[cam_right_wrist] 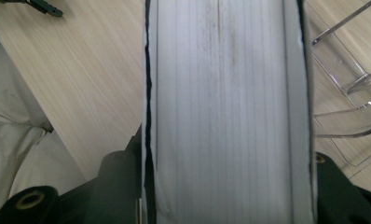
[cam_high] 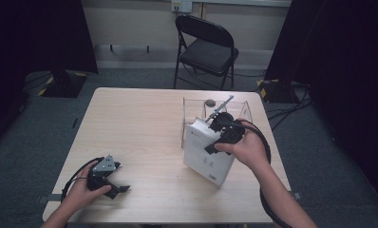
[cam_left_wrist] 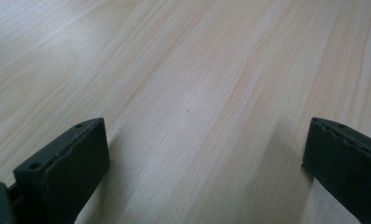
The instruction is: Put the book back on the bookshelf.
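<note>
A thick white book (cam_high: 207, 154) stands tilted on the light wood table (cam_high: 144, 133), right of centre. My right gripper (cam_high: 225, 135) is shut on its upper edge, a hand wrapped around the gripper. In the right gripper view the book's page block (cam_right_wrist: 225, 107) runs up between the two black jaws, which press on its covers. My left gripper (cam_high: 113, 185) rests near the table's front left corner, held by the other hand. Its jaws stand wide apart in the left gripper view, the left gripper (cam_left_wrist: 204, 154) with nothing but bare wood between them.
A clear acrylic stand (cam_high: 215, 111) stands just behind the book, its walls also seen at the right of the right gripper view as clear acrylic (cam_right_wrist: 346, 112). A black folding chair (cam_high: 206, 47) is beyond the table's far edge. Black curtains hang at both sides.
</note>
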`<action>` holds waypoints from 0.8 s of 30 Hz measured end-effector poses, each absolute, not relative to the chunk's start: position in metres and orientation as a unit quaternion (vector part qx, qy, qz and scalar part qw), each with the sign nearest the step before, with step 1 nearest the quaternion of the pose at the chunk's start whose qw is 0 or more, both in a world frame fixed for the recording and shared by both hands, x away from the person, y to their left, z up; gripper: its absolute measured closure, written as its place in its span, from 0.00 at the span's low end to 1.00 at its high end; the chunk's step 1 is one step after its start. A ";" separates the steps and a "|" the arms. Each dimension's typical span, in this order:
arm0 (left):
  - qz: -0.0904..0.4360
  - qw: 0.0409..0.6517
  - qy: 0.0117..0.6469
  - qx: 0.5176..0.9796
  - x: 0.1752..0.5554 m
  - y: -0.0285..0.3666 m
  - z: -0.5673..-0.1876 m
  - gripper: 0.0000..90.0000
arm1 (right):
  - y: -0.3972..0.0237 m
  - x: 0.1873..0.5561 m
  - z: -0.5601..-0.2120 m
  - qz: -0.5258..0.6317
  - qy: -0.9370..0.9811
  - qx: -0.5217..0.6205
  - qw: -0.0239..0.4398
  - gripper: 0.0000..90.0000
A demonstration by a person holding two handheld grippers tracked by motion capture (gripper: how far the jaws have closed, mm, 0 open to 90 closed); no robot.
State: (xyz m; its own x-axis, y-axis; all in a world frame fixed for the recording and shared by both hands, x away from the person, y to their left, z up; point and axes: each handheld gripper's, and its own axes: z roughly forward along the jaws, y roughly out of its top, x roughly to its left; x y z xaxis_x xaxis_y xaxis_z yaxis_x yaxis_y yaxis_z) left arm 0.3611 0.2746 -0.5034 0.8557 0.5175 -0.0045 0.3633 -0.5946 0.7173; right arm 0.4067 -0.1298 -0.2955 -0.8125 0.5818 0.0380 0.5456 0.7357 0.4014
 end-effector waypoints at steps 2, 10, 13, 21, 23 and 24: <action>0.102 0.376 0.248 0.887 0.361 0.275 -0.503 0.00 | -0.133 0.405 -0.295 0.201 0.930 0.304 0.047 0.58; 0.103 0.375 0.251 0.886 0.362 0.274 -0.503 0.00 | -0.146 0.403 -0.294 0.201 0.927 0.313 0.043 0.58; 0.103 0.375 0.251 0.886 0.362 0.274 -0.503 0.00 | -0.151 0.401 -0.294 0.197 0.927 0.316 0.048 0.58; 0.104 0.373 0.250 0.887 0.362 0.274 -0.503 0.00 | -0.164 0.398 -0.291 0.197 0.923 0.326 0.052 0.58; 0.104 0.374 0.250 0.887 0.362 0.274 -0.503 0.00 | -0.167 0.398 -0.291 0.197 0.922 0.329 0.052 0.58; 0.103 0.374 0.250 0.887 0.362 0.274 -0.503 0.00 | -0.168 0.398 -0.291 0.196 0.922 0.331 0.053 0.58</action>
